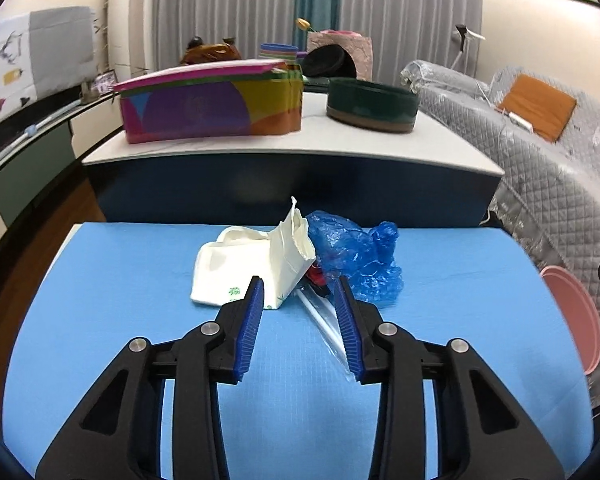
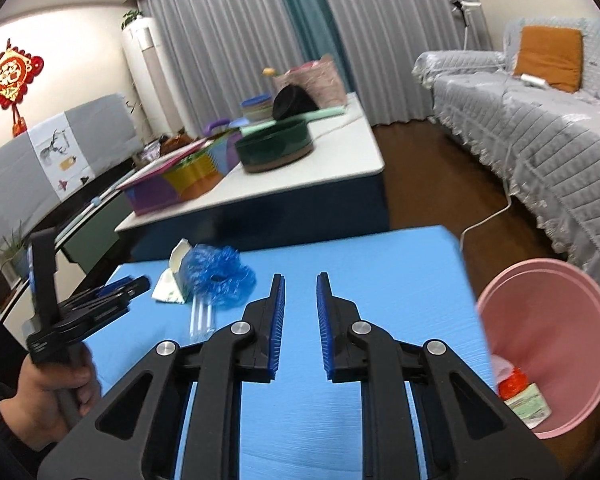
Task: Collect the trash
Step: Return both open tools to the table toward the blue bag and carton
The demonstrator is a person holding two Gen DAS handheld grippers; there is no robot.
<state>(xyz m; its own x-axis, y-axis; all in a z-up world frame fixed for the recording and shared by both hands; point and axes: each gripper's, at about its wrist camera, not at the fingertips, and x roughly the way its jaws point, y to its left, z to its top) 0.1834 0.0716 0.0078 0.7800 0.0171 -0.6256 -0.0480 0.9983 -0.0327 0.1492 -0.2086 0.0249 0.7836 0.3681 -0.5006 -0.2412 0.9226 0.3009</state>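
Note:
A torn white paper carton [image 1: 256, 270], a crumpled blue plastic bag [image 1: 356, 260], a small red scrap [image 1: 315, 276] and a clear straw wrapper [image 1: 324, 324] lie together on the blue table [image 1: 100, 300]. My left gripper [image 1: 299, 286] is open, its fingertips just short of the carton and the wrapper. My right gripper [image 2: 300, 280] is open and empty over bare table, right of the pile. That view also shows the carton [image 2: 172, 276], the bag [image 2: 218, 276], the wrapper [image 2: 202, 316] and the left gripper [image 2: 120, 286]. The pink bin [image 2: 560, 320] holds some trash.
A low white table [image 1: 292, 148] stands behind with a colourful box [image 1: 212, 104] and a dark green bowl [image 1: 370, 106]. A grey quilted sofa [image 2: 540, 152] is at the right. The pink bin [image 1: 576, 316] sits off the table's right edge.

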